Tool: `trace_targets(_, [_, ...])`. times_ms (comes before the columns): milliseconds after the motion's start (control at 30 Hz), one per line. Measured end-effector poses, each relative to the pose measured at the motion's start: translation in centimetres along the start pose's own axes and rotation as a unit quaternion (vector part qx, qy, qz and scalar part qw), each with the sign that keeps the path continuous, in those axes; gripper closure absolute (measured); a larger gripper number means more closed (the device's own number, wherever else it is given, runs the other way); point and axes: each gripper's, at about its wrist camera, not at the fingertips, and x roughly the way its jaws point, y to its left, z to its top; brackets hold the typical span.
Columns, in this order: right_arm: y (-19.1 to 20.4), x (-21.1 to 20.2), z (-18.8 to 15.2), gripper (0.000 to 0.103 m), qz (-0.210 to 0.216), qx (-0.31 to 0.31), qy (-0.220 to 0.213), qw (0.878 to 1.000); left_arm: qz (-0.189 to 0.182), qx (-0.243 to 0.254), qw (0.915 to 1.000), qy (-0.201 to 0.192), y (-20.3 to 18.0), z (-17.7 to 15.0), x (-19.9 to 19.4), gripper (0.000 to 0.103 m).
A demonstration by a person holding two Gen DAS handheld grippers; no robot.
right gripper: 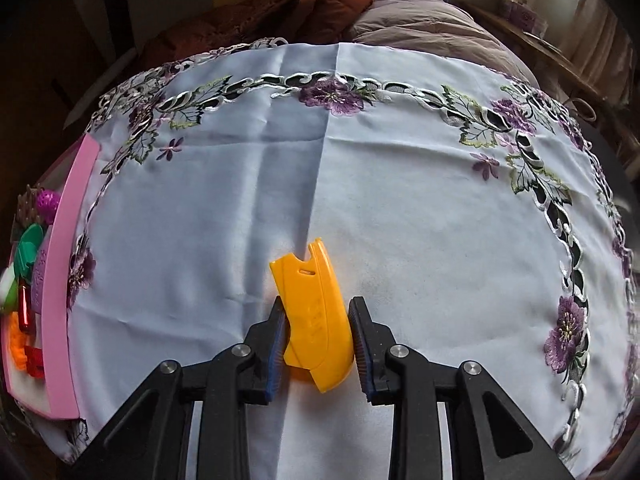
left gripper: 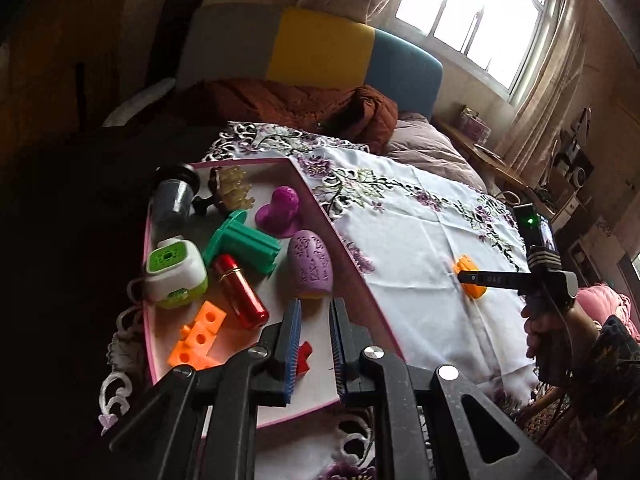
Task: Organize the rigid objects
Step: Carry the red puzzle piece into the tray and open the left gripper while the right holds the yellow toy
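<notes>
— Orange plastic piece (right gripper: 316, 312), where does it sit?

— Flat on the white embroidered tablecloth (right gripper: 420, 208), near the middle, well apart from the pink tray (right gripper: 60, 280) at the cloth's left edge. The right gripper (right gripper: 317, 326) has a finger on each side of it. The left pad touches its flank and the right pad is against its curved side, so the jaws look closed on the piece, which still lies on the cloth.

— And the other hand?

— The left gripper (left gripper: 314, 340) hovers over the near end of the tray, jaws apart, nothing between the blue pads.

— What is in the tray?

— A purple patterned egg shape (left gripper: 310, 264) just ahead of the left fingers. Beside it a red metallic cylinder (left gripper: 240, 296), a green ribbed spool (left gripper: 244, 246), a white and green device (left gripper: 176, 276), an orange block with holes (left gripper: 198, 336) and a small red piece (left gripper: 304, 358) partly hidden behind the left finger. Farther back a purple knobbed piece (left gripper: 282, 210), a pale studded part (left gripper: 236, 186) and a dark clear tumbler (left gripper: 174, 196) lying on its side.

— Beyond the table?

— A rust-coloured quilted jacket (left gripper: 296, 106) on the bed, and a bright window (left gripper: 476, 12).
</notes>
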Motion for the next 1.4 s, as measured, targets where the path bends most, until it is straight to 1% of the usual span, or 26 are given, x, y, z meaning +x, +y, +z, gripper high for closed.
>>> trace_targets(100, [0.2,0.0,0.0,0.072,-0.001,-0.013,0.001,1.000,0.012,-0.010,0.9999,-0.004,1.0,-0.1,-0.6,0.090])
trace_targets(167, [0.2,0.0,0.0,0.072,-0.003,-0.018,0.000,1.000,0.026,-0.015,0.9995,-0.004,1.9,-0.4,-0.9,0.090])
trace_targets(333, [0.4,0.0,0.0,0.072,-0.013,-0.031,-0.002,0.999,0.053,-0.021,0.9983,0.014,3.9,-1.9,-1.0,0.090])
trace_targets(367, [0.4,0.0,0.0,0.072,-0.013,-0.032,-0.002,0.999,0.053,-0.019,0.9982,0.019,3.9,-2.2,-0.8,0.090])
trace_targets(433, [0.4,0.0,0.1,0.072,-0.013,-0.032,-0.002,0.999,0.038,-0.016,0.9982,0.043,3.8,-2.6,-0.1,0.090])
trace_targets(467, [0.4,0.0,0.1,0.072,-0.012,-0.032,-0.002,0.999,0.033,-0.020,0.9982,0.045,3.6,-2.7,0.2,0.090])
trace_targets(533, [0.4,0.0,0.1,0.072,-0.010,-0.030,-0.002,0.999,0.024,-0.007,0.9982,0.055,2.7,-2.6,1.0,0.085])
trace_targets(567, [0.4,0.0,0.1,0.072,-0.008,-0.029,-0.001,1.000,0.023,0.000,0.9977,0.064,2.3,-2.6,1.5,0.078])
trace_targets(600, [0.4,0.0,0.0,0.072,-0.008,-0.030,-0.001,1.000,0.023,0.004,0.9971,0.073,1.9,-2.6,2.1,0.074])
trace_targets(667, [0.5,0.0,0.0,0.072,-0.007,-0.030,-0.001,1.000,0.023,0.014,0.9955,0.091,1.2,-2.5,3.3,0.072])
trace_targets(700, [0.5,0.0,0.0,0.072,-0.006,-0.029,-0.001,1.000,0.029,0.018,0.9946,0.099,0.8,-2.4,3.9,0.068])
trace_targets(800, [0.4,0.0,0.1,0.072,-0.004,-0.029,-0.001,1.000,0.037,0.029,0.9925,0.113,0.1,-2.5,5.3,0.064])
trace_targets(867, [0.5,0.0,0.0,0.072,-0.003,-0.028,-0.001,1.000,0.045,0.039,0.9919,0.112,-0.5,-2.3,5.7,0.061])
trace_targets(933, [0.5,0.0,0.0,0.072,-0.002,-0.030,-0.001,1.000,0.055,0.046,0.9909,0.114,-0.9,-2.1,6.2,0.061])
trace_targets(1067, [0.7,0.0,0.0,0.072,0.003,-0.032,-0.001,0.999,0.066,0.064,0.9904,0.103,-1.2,-1.9,6.7,0.060])
trace_targets(1133, [0.7,0.0,0.0,0.072,0.006,-0.033,-0.001,0.999,0.078,0.081,0.9889,0.097,-1.5,-2.1,6.6,0.064])
trace_targets(1167, [0.7,0.0,0.0,0.072,0.007,-0.033,-0.001,0.999,0.088,0.092,0.9873,0.095,-1.6,-2.2,6.7,0.070])
trace_targets(1200, [0.8,-0.1,0.0,0.072,0.008,-0.032,0.000,0.999,0.092,0.100,0.9864,0.093,-1.7,-2.3,6.6,0.070])
trace_targets(1267, [0.8,0.0,0.0,0.072,0.010,-0.033,-0.001,0.999,0.087,0.099,0.9869,0.093,-1.4,-2.4,6.5,0.070])
trace_targets(1333, [0.9,0.0,0.0,0.072,0.009,-0.037,-0.002,0.999,0.089,0.098,0.9871,0.090,-1.3,-2.4,6.3,0.074])
trace_targets(1367, [1.0,0.0,0.0,0.072,0.007,-0.039,0.002,0.999,0.087,0.100,0.9875,0.085,-1.4,-2.5,6.2,0.089])
trace_targets(1400, [1.0,0.0,0.0,0.072,0.007,-0.040,0.002,0.999,0.086,0.102,0.9874,0.085,-1.5,-2.6,6.1,0.092])
